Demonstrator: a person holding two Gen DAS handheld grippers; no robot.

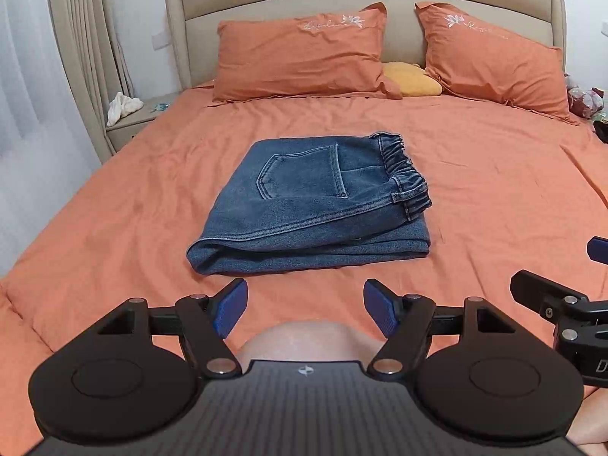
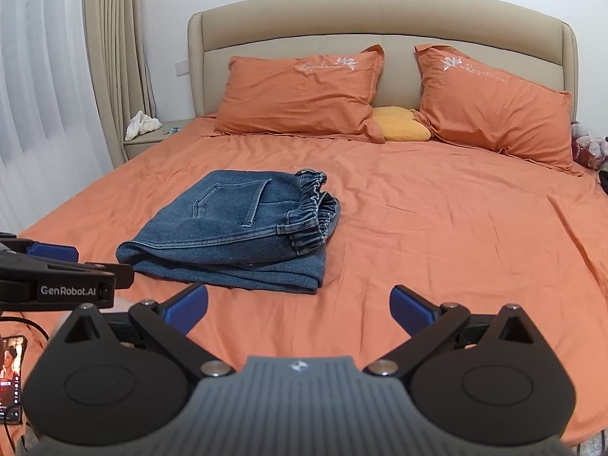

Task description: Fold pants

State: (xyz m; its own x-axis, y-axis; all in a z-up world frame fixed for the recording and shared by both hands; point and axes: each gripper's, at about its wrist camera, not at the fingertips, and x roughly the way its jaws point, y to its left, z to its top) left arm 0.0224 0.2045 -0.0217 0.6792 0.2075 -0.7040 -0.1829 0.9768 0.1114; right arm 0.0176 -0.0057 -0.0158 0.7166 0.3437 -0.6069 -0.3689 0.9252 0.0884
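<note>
— Lying folded mid-bed [image 1: 114, 197], the pants [image 1: 304, 197] hide their legs beneath the seat.

— Both claws released: left claw [image 1: 306, 309], right claw [image 2: 298, 309], the phone [image 2: 11, 372] seemingly cut off.

Bed [image 1: 494, 174] in orange sheet; two orange pillows [image 1: 300, 57] top centre, yellow cushion [image 1: 412, 79] between; phone [image 2: 11, 376] lower left.

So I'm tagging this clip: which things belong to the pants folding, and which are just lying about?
Belongs to the job:
jeans, folded on the bed
left gripper, open
right gripper, open

Just lying about:
two orange pillows
yellow cushion
white cloth on the bedside table
phone
</note>
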